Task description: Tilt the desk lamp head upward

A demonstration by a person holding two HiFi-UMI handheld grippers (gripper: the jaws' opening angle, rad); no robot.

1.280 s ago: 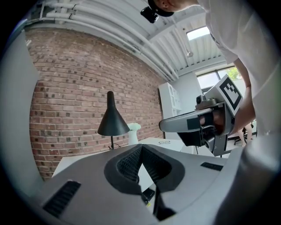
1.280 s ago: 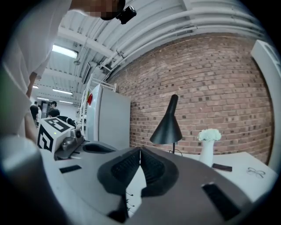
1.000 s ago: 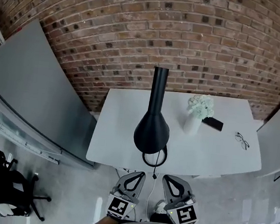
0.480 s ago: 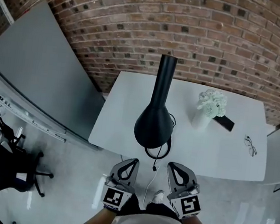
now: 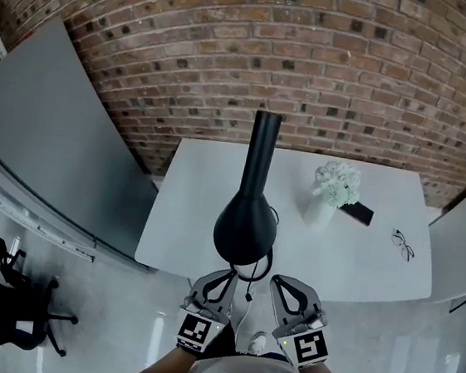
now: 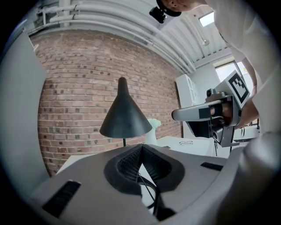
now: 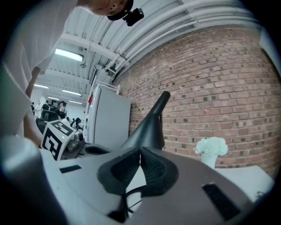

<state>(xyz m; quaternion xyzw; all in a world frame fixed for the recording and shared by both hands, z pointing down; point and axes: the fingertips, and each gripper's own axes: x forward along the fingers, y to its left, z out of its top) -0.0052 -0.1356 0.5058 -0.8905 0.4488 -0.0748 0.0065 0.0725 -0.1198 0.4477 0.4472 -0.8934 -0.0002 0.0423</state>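
Left gripper: my jaws are pressed together tip to tip, with nothing between them.
Right gripper: the same, jaws closed on each other and empty.
Position of both: side by side at the near edge of the table, on either side of the lamp's cable. Neither touches the lamp.
Lamp head: a black cone just ahead of my grippers and above them, with its narrow neck running away toward the wall. From the left gripper view its mouth faces down, roughly level.
Lamp base: a black ring on the table's near edge, largely under the head.
Vase of white flowers: on the table to the right of the lamp, apart from it.
Black phone: lying flat, just beside the vase on its right.
Glasses: further right, near the table's right end.
Surroundings: a brick wall behind the table, a grey panel to its left and an office chair on the floor at far left.
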